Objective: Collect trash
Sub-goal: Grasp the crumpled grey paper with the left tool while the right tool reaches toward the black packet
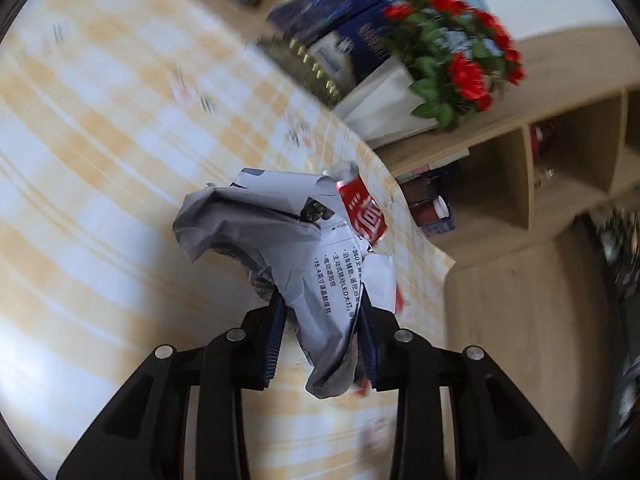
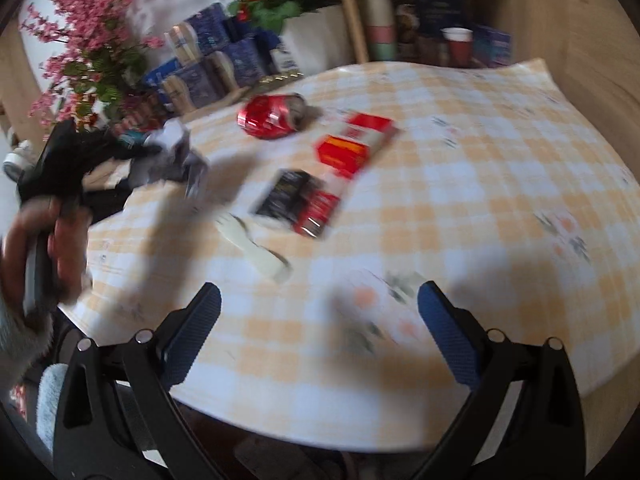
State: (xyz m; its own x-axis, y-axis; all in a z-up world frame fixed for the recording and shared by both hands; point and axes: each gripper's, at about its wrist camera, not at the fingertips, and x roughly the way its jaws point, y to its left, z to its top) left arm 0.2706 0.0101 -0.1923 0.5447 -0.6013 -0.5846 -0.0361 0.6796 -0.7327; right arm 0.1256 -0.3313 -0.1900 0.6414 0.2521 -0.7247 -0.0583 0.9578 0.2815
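The crumpled paper covers the lower half of the red can in the left wrist view and hides both fingertips of the left gripper. Small red scraps below the paper are too smeared to name. In the right wrist view the person's hand is cut by the left edge and blurred — so is the white spoon-like piece. The print on the red box and the black packet is unreadable.
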